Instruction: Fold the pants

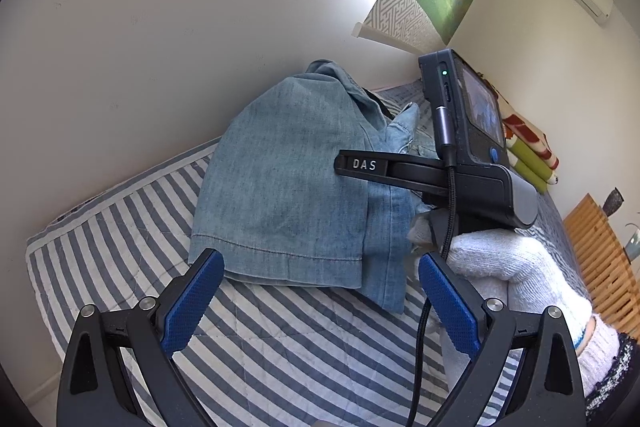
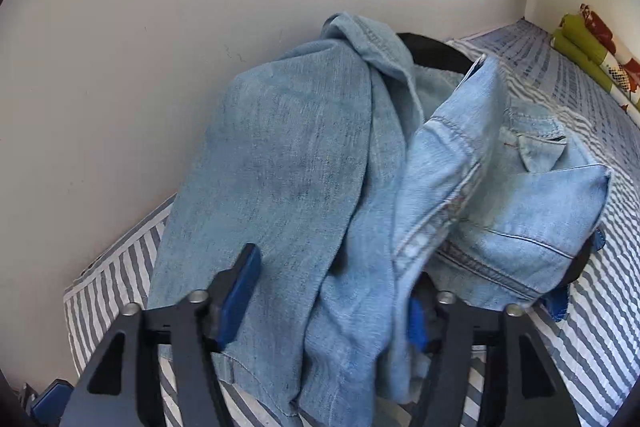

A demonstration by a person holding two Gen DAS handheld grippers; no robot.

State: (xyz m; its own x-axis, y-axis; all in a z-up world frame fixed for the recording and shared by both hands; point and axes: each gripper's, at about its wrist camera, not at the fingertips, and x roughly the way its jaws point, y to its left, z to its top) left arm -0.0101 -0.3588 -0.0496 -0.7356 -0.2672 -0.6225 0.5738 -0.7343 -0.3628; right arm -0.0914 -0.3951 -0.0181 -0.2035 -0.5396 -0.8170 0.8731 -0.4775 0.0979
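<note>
Striped grey-and-white bedcover [image 1: 280, 339] runs from the plain wall [image 1: 160, 27] across the whole lower field; bare stripes lie open in front of and to the left of the denim, and a narrow band of cover separates cloth from wall. Pale blue pants [image 1: 280, 183] sit bunched in a heap near the wall side of the bed, one leg draped toward the cameras with its stitched hem [image 1: 276, 259] lying flat on the cover. Waistband end [image 2: 520, 179] humps up on the right of the pile, over something dark that cannot be identified. Right gripper [image 2: 332, 299] has its jaws spread with leg fabric mounded between them; whether the pads pinch cloth cannot be told. Left gripper [image 1: 320, 303] hovers just short of the hem, jaws wide, holding nothing. Gloved hand [image 1: 516, 275] grips the right tool, close beside the left gripper's right finger
</note>
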